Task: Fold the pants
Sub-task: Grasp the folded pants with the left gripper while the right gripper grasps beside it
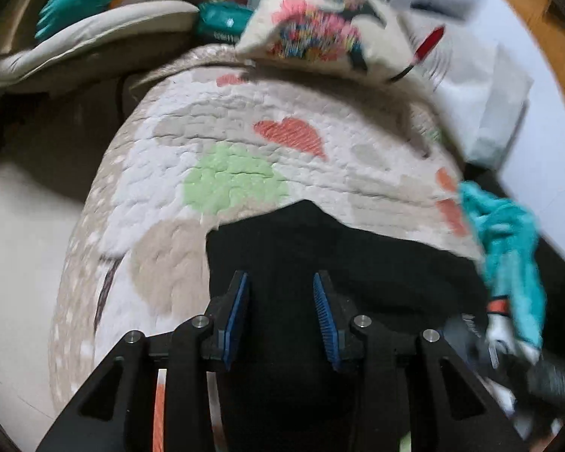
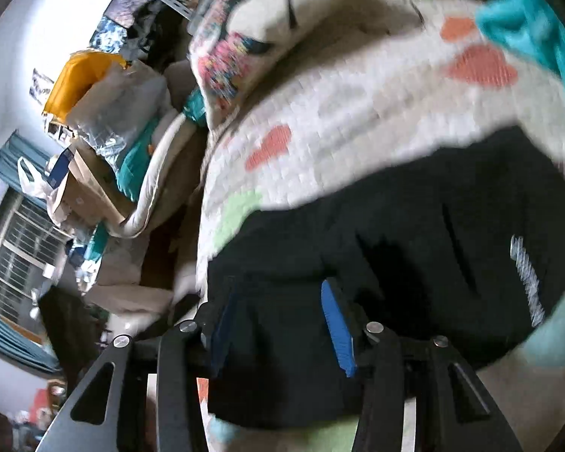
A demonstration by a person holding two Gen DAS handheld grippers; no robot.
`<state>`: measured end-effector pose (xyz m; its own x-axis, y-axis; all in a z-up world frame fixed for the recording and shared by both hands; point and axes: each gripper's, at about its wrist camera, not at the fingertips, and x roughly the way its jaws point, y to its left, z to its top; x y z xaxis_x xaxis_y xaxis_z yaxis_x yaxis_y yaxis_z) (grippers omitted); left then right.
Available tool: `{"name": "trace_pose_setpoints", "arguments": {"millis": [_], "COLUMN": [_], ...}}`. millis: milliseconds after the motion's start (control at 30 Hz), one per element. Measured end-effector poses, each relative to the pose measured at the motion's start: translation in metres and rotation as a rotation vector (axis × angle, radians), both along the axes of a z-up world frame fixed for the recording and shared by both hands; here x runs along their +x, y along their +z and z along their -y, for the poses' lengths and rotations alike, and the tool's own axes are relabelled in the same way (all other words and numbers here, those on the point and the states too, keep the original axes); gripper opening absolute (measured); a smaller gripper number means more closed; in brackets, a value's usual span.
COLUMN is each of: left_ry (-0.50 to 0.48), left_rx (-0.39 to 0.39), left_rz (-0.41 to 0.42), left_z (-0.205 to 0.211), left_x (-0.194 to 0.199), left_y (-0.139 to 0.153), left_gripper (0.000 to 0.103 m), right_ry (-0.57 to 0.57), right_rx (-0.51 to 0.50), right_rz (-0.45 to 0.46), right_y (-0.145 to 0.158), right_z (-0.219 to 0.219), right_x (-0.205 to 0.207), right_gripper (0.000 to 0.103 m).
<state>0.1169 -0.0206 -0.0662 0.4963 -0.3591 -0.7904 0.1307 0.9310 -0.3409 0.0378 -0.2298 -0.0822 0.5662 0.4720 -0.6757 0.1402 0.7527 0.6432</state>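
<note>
Your 2 grippers, left (image 1: 281,282) and right (image 2: 278,297), both hang with jaws apart and gripping nothing over the black pants (image 1: 358,263), which lie bunched at the quilt's (image 1: 226,132) near edge, so the folding looks barely begun.

White wall (image 2: 37,11), barred window (image 2: 15,252) with teal curtains (image 2: 7,160), pale floor (image 1: 15,263)

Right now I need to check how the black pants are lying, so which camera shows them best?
The right wrist view: the black pants fill much of it, spread on the quilt, with a seam line and white print showing. The left wrist view shows only a dark featureless patch of them past the open left gripper.
</note>
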Motion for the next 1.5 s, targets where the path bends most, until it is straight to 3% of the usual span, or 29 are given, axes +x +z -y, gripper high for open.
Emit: {"name": "trace_pose_setpoints", "arguments": {"millis": [67,167,267,367,467,567,733,833,900,1033,1100,1133,1167,1200,1233,1267,1300,1400,1500], "left_ry": [-0.006,0.001,-0.055,-0.094,-0.062,0.035,0.145,0.138,0.108,0.058,0.036,0.029,0.01,0.004,0.006,0.012,0.021,0.037,0.031], "left_rx": [0.001,-0.004,0.054,0.113,0.044,-0.027,-0.133,-0.184,-0.207,-0.144,-0.051,-0.027,-0.012,-0.013,-0.02,-0.04,-0.053,-0.058,-0.098], "left_rz": [-0.055,-0.022,0.014,0.019,-0.008,-0.035,-0.087,-0.089,-0.111,-0.11,-0.078,-0.069,-0.064,-0.061,-0.066,-0.074,-0.085,-0.093,-0.102], "left_z": [0.003,0.005,0.016,0.022,0.005,-0.034,-0.081,-0.077,-0.061,-0.029,-0.016,-0.014,-0.013,-0.015,-0.019,-0.025,-0.03,-0.039,-0.047], "left_x": [0.019,0.026,0.022,0.022,0.017,-0.001,-0.053,-0.076,-0.08,-0.078,-0.08,-0.081,-0.081,-0.082,-0.082,-0.083,-0.083,-0.085,-0.087], "left_y": [-0.019,-0.024,-0.022,-0.019,-0.005,0.001,-0.006,-0.012,-0.02,-0.03,-0.029,-0.029,-0.03,-0.03,-0.031,-0.032,-0.032,-0.031,-0.033], "left_gripper": [0.035,0.036,0.044,0.044,0.044,0.046,0.047,0.05,0.05,0.05,0.045,0.025,0.02,0.018,0.016,0.014,0.014,0.014,0.016], "right_ry": [0.0,-0.045,-0.064,-0.042,-0.022,-0.008,0.128,0.237,0.332,0.489,0.556,0.576,0.594,0.617,0.624,0.613,0.607,0.586,0.573], "right_rx": [-0.008,0.0,0.009,-0.037,-0.086,-0.167,-0.232,-0.244,-0.315,-0.467,-0.544,-0.584,-0.631,-0.649,-0.654,-0.657,-0.636,-0.587,-0.601], "right_rz": [-0.042,-0.034,-0.023,-0.01,-0.01,0.028,0.086,0.087,0.086,0.04,-0.002,-0.026,-0.057,-0.099,-0.125,-0.117,-0.113,-0.12,-0.12], "right_y": [-0.016,-0.031,-0.033,-0.028,-0.019,-0.003,0.017,0.027,0.031,0.023,0.009,0.002,-0.008,-0.02,-0.026,-0.026,-0.024,-0.024,-0.029], "right_z": [0.001,0.008,0.008,0.004,0.002,-0.001,-0.033,-0.058,-0.083,-0.132,-0.155,-0.162,-0.17,-0.176,-0.18,-0.183,-0.186,-0.195,-0.203], "right_x": [-0.002,0.001,0.002,0.004,0.002,-0.008,0.0,0.025,0.05,0.097,0.115,0.119,0.123,0.126,0.127,0.127,0.128,0.131,0.135], "right_gripper": [0.05,0.049,0.049,0.052,0.052,0.054,0.054,0.054,0.054,0.058,0.061,0.061,0.061,0.051,0.041,0.039,0.03,0.028,0.038]}}
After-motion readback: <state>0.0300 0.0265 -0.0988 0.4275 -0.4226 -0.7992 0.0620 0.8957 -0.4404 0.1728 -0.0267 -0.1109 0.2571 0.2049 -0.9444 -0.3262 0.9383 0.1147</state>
